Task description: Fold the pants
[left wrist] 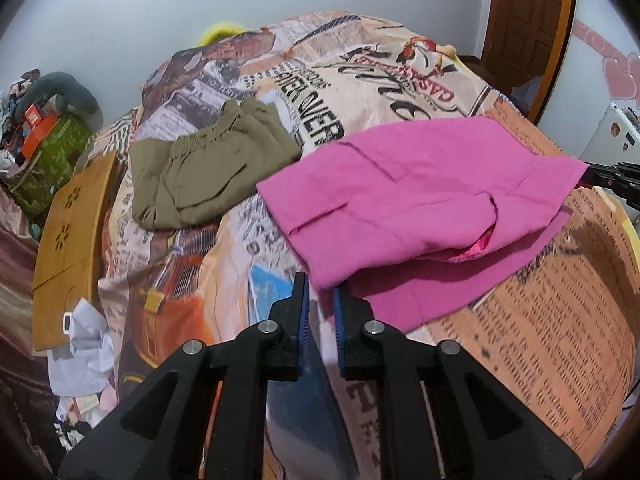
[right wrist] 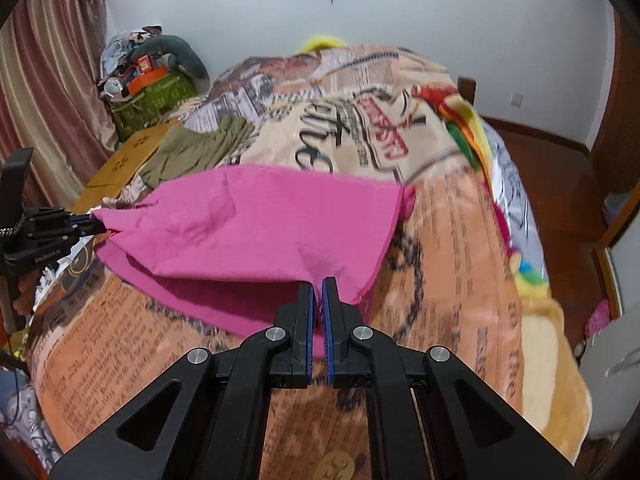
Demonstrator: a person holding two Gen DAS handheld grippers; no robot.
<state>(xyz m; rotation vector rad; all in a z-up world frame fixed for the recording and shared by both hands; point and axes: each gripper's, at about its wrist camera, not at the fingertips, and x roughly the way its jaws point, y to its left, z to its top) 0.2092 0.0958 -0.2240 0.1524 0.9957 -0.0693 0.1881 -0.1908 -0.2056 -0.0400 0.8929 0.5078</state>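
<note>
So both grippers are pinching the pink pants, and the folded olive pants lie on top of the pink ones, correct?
Not quite. The olive pants lie apart from the pink pants, on the blanket beyond them, as the left wrist view shows. Both grippers do pinch the pink pants.

The left gripper is being held low with jaws nearly closed; the right gripper is being held with jaws pinched together.

Bare blanket right of pink pants; olive garment and wooden board crowding left
</note>
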